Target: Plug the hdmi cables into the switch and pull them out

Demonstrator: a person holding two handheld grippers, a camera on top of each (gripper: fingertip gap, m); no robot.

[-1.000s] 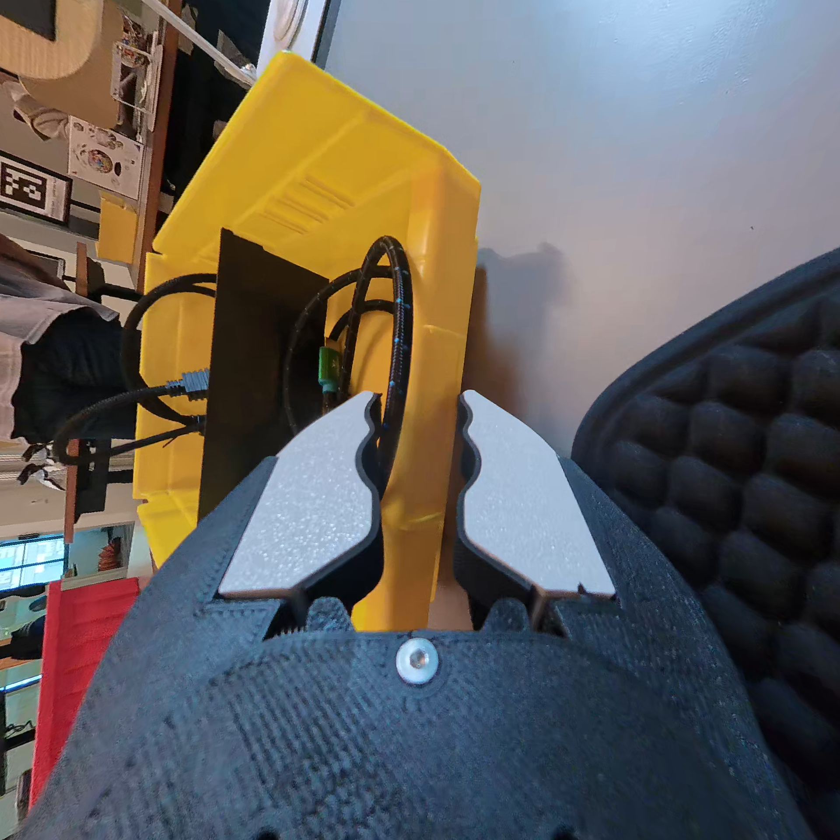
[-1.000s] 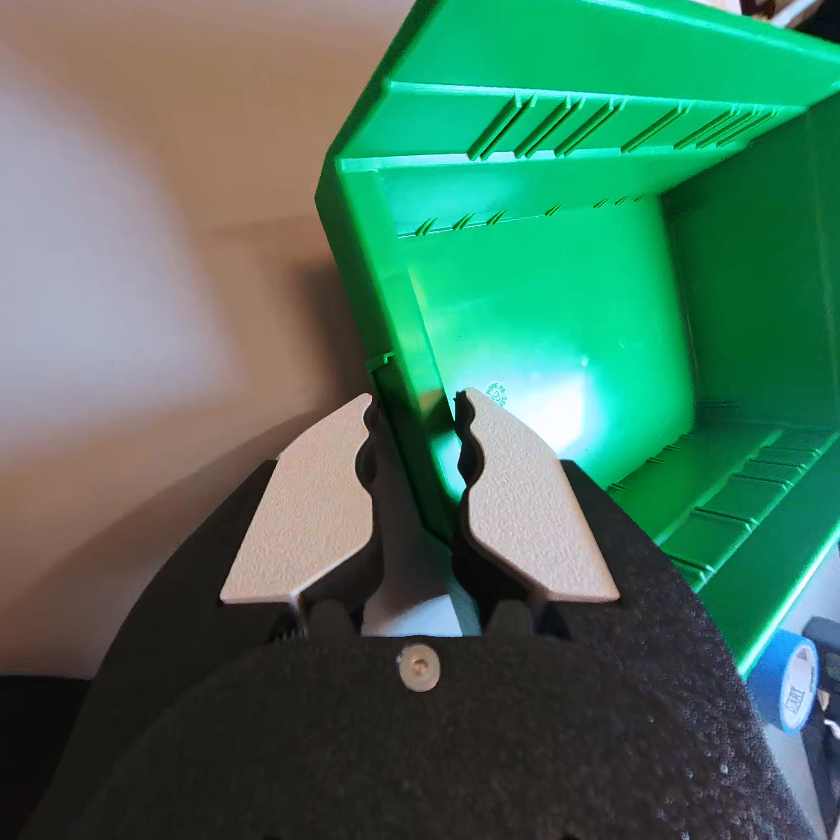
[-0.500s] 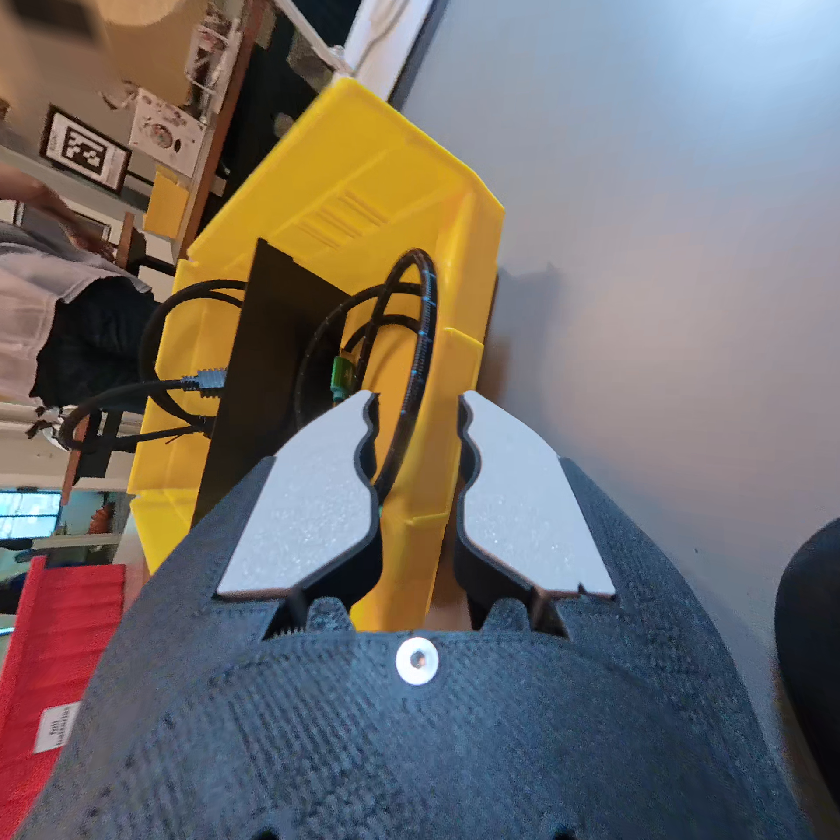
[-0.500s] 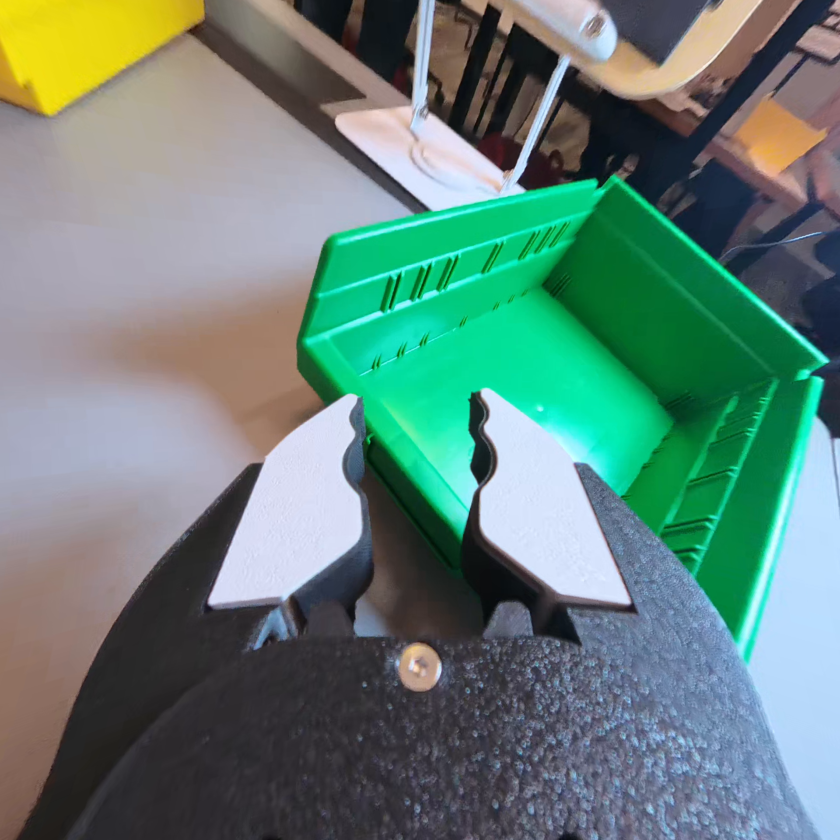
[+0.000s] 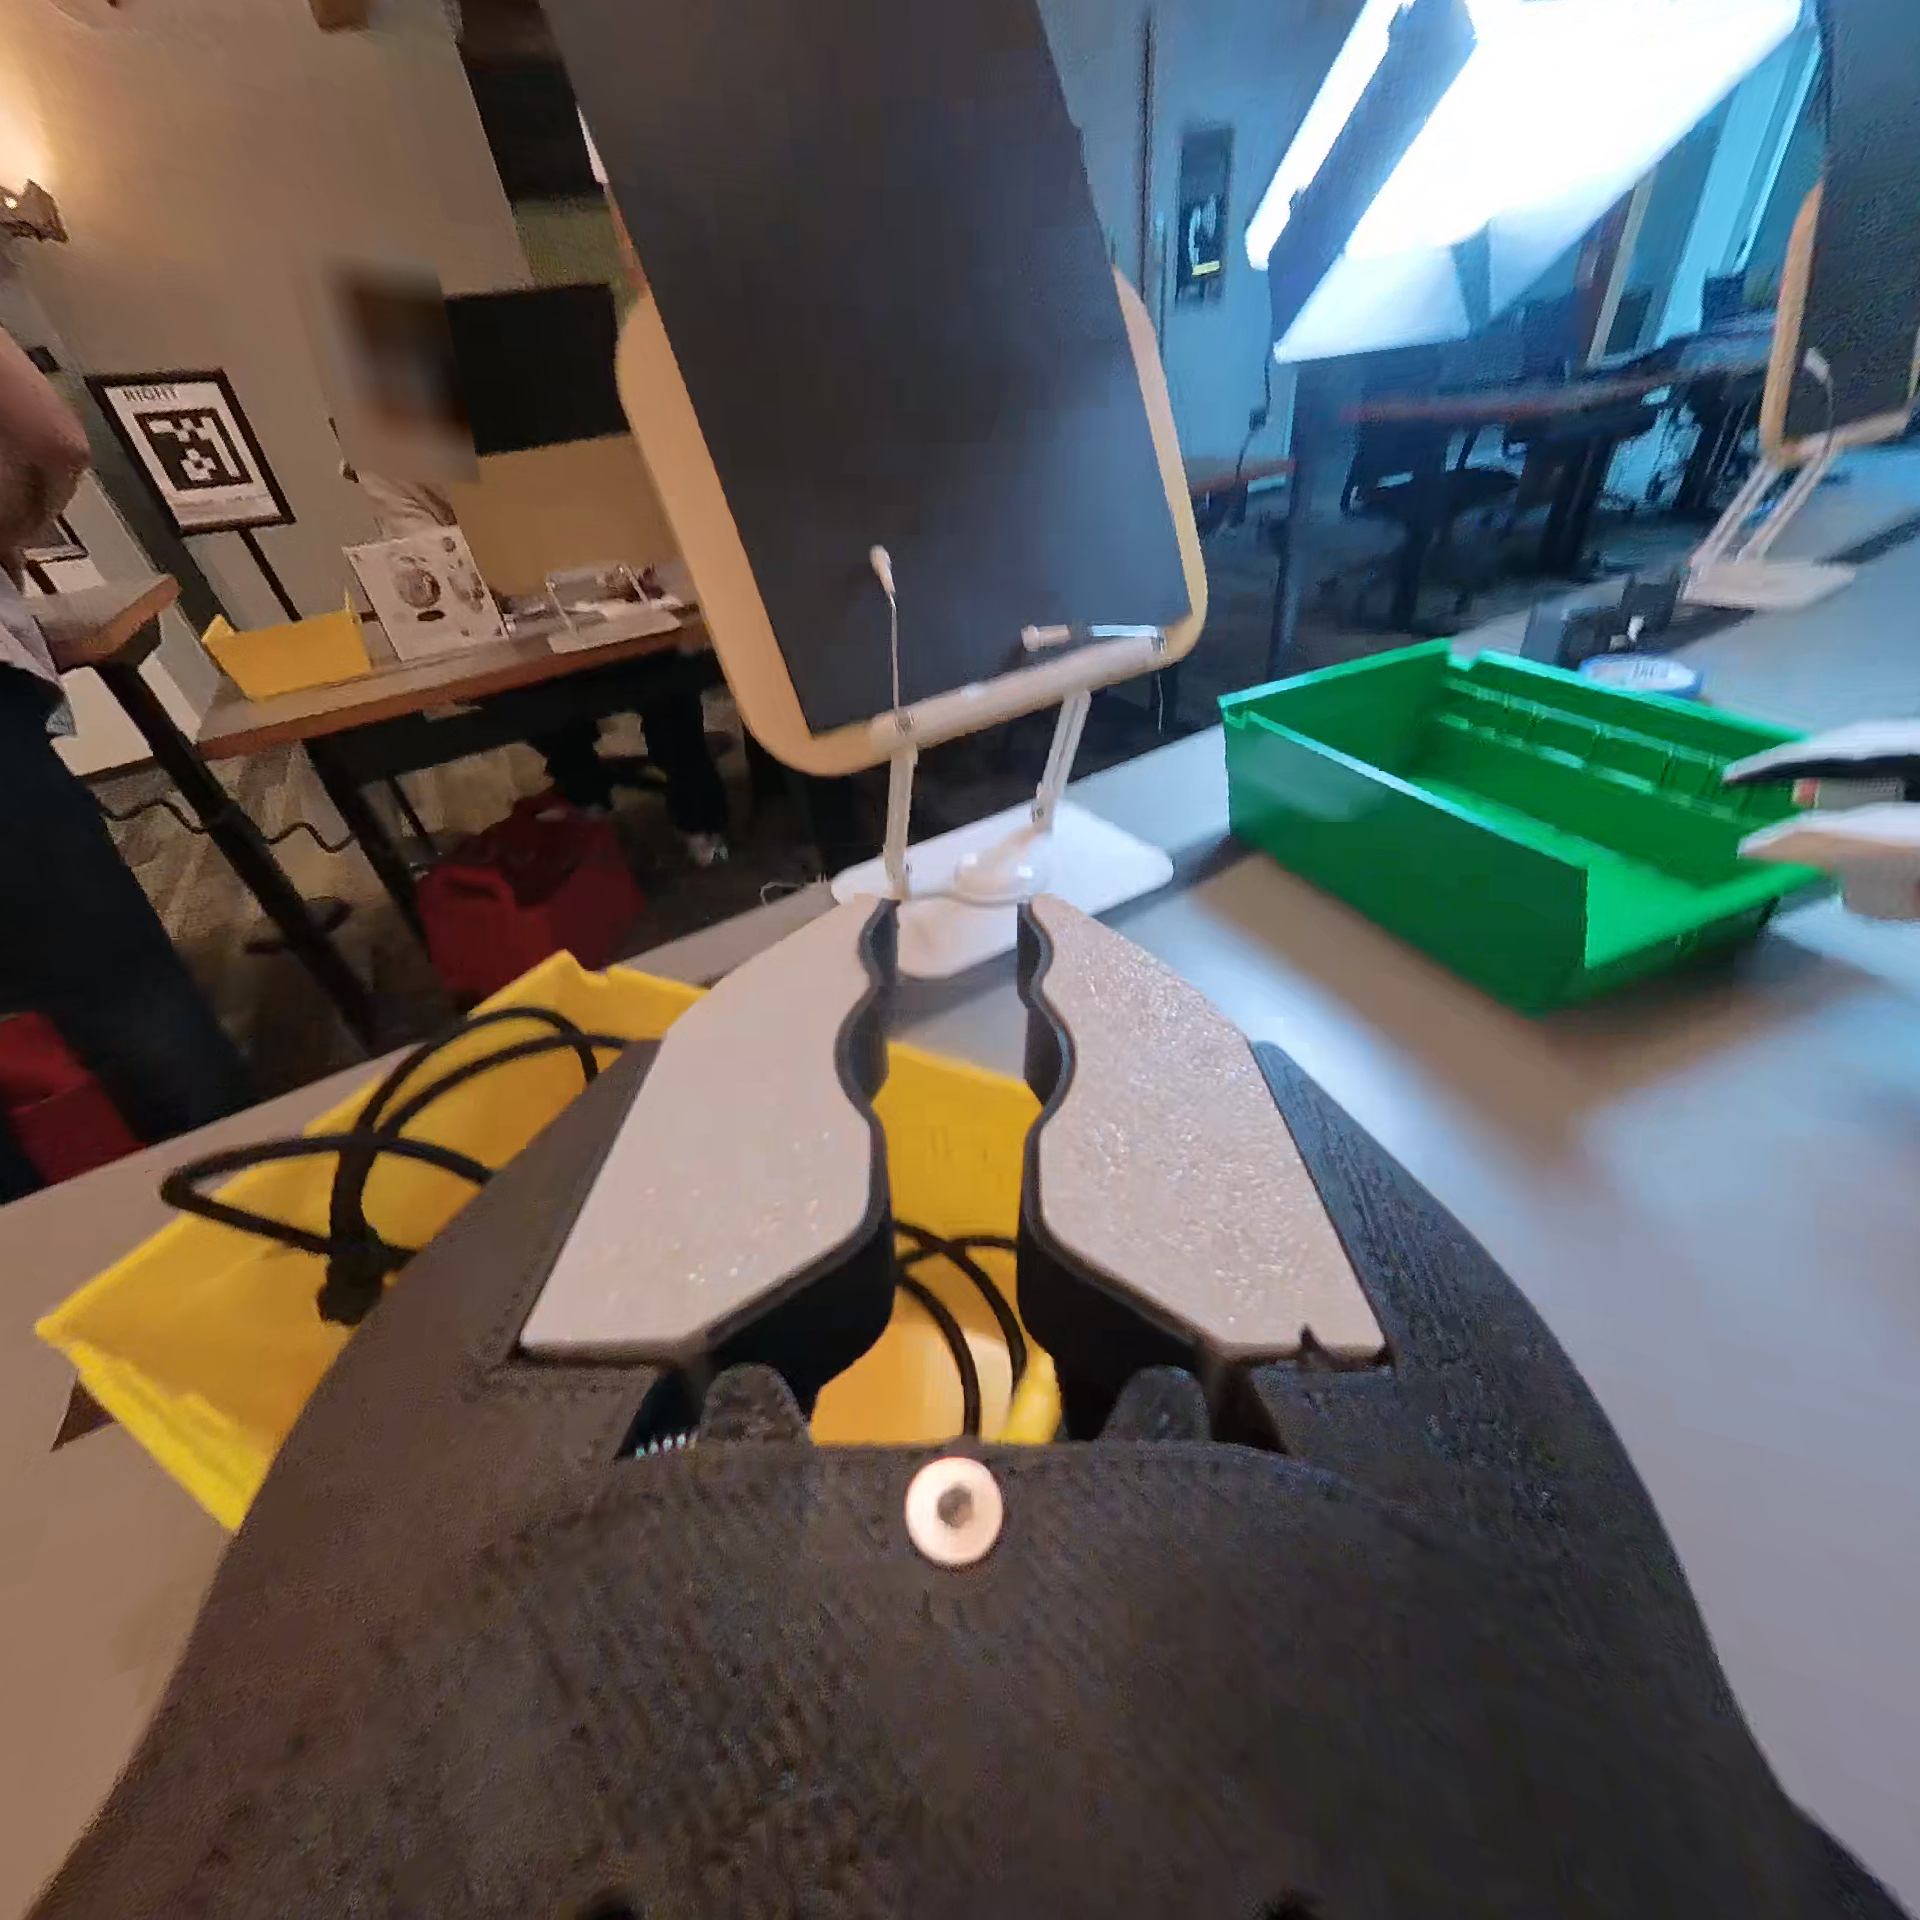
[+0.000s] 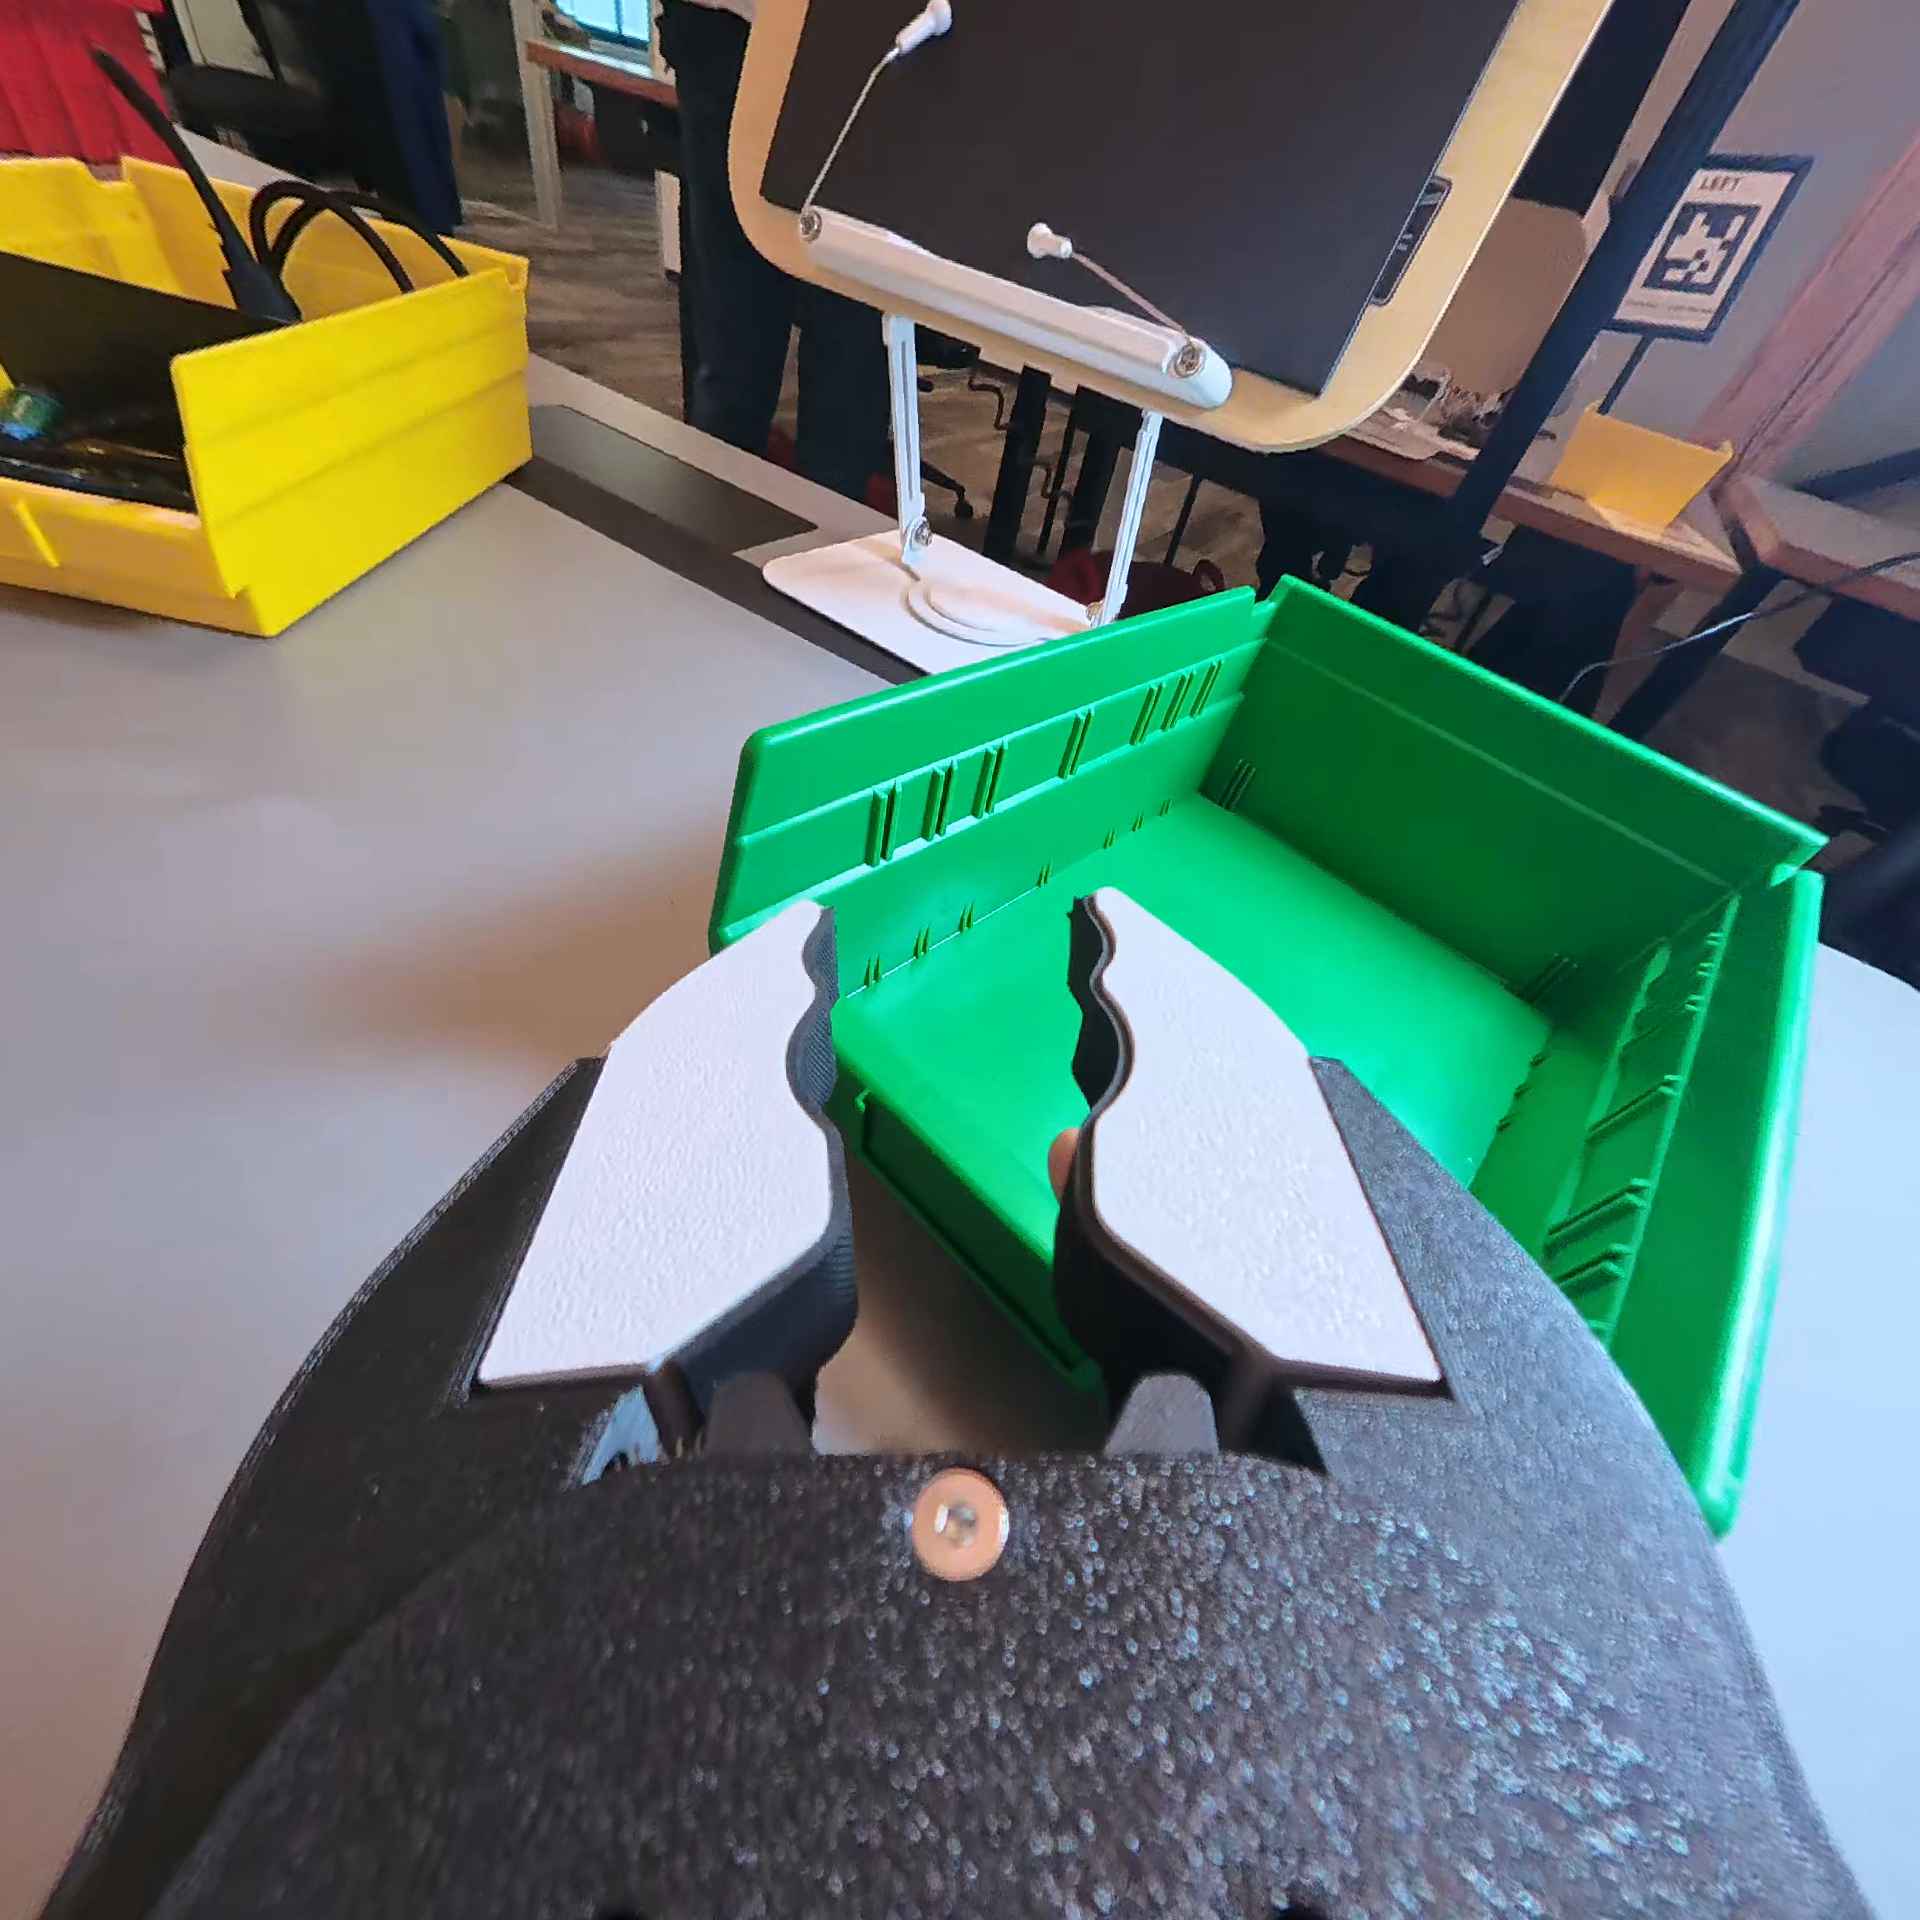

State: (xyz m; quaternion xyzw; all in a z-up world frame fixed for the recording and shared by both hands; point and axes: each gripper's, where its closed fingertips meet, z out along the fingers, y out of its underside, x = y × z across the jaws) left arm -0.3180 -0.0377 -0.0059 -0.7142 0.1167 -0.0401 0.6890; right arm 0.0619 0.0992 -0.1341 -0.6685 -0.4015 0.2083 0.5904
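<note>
On the grey counter point(image 6: 312, 831) sit 2 plastic bins well apart: a yellow bin point(image 6: 343, 457) to the left and a green bin point(image 6: 1351, 790) to the right, with a white stand point(image 6: 935, 592) carrying a dark panel point(image 6: 1143, 135) between them at the far edge. Black hdmi cables point(image 5: 416, 1132) loop out of the yellow bin, 1 plug end point(image 5: 348, 1283) hanging over its rim; a black slab lies inside that bin in the right wrist view, and whether it is the switch cannot be told. Above the yellow bin hovers the left gripper point(image 5: 954, 935), jaws parted and holding nothing. Over the near wall of the green bin, the right gripper point(image 6: 951, 925) has its jaws spread wide, also grasping nothing. That bin's floor is bare green plastic.
</note>
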